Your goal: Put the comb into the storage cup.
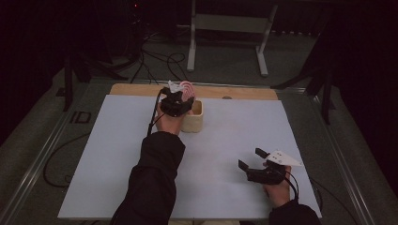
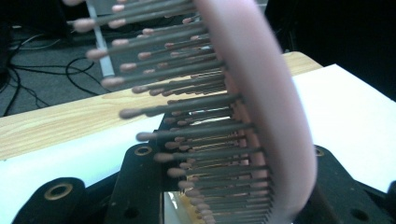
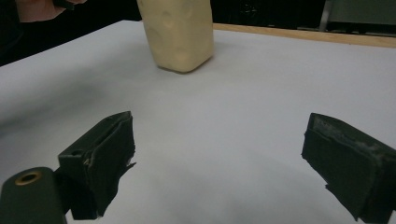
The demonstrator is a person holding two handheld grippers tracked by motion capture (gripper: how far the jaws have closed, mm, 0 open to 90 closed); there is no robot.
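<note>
The left tool [image 1: 180, 96] sits at upper centre of the high view, above the pale wooden box [image 1: 193, 120] on the white bench [image 1: 117, 154]; its jaws are pressed together on the pink hairbrush [image 1: 187, 89], which they pinch low down, so the brush head rises toward the top of the left gripper view [image 2: 266, 93] with its rows of bristles [image 2: 187, 107] pointing to the left of that frame.

The brush looks light and mostly rigid; the curved pink back is smooth plastic and probably slippery, so a pinch there could skate off; the bristles are thin, springy pins with small ball tips, and they would bend or splay if squeezed, giving no firm hold. The sensible place to grip is the handle or the narrow neck under the head, across its flat sides, which is roughly where the tool holds it, though the exact contact lies at the bottom edge of the frame and I cannot tell it precisely.

The right tool [image 1: 256, 160] rests at lower right of the high view, jaws spread wide with nothing between them; its own view shows the box [image 3: 178, 35] at upper centre, well apart.
</note>
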